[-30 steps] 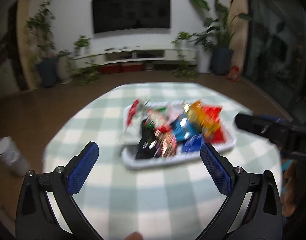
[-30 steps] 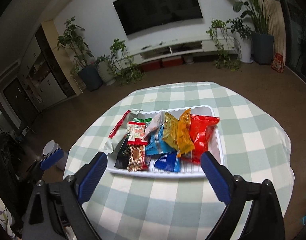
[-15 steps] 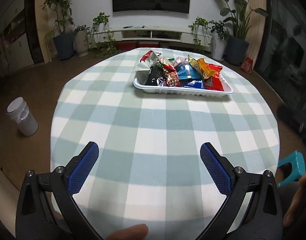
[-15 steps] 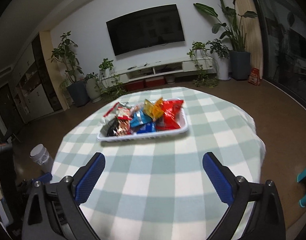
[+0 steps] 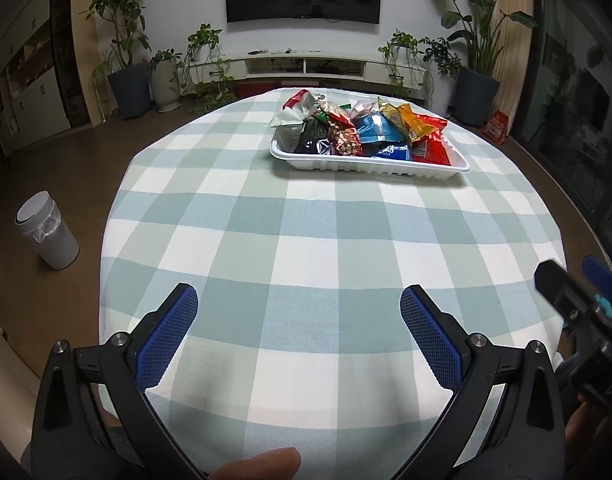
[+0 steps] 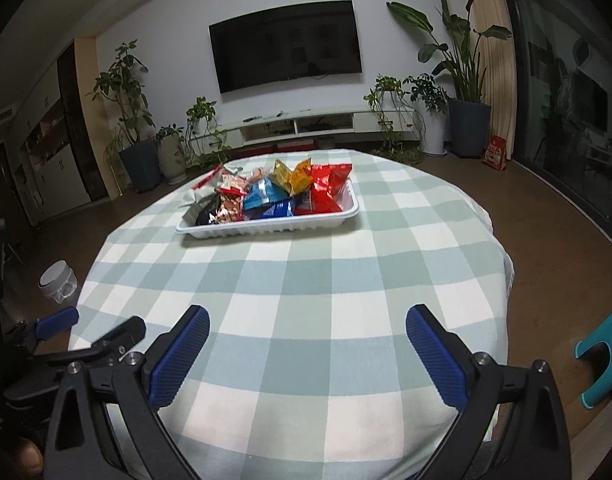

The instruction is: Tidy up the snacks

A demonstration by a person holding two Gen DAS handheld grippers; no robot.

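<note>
A white tray (image 5: 386, 167) (image 6: 266, 229) sits on the far half of the round checked table (image 5: 306, 240) (image 6: 326, 280). It holds several snack packets (image 5: 366, 128) (image 6: 274, 192) in red, orange, blue, black and silver, packed side by side. My left gripper (image 5: 298, 306) stands open over the near table edge, far from the tray, with nothing between its blue pads. My right gripper (image 6: 308, 326) is open too, empty, also at the near edge. The right gripper's side shows at the right of the left wrist view (image 5: 578, 300).
A white bin (image 5: 46, 232) (image 6: 58, 282) stands on the floor left of the table. A teal stool (image 6: 602, 360) is on the floor to the right. Potted plants and a TV unit (image 5: 306, 66) line the far wall.
Both grippers have pulled back from right above the tray to the near edge of the table. The tray and packets have stayed put. Both stay open.
</note>
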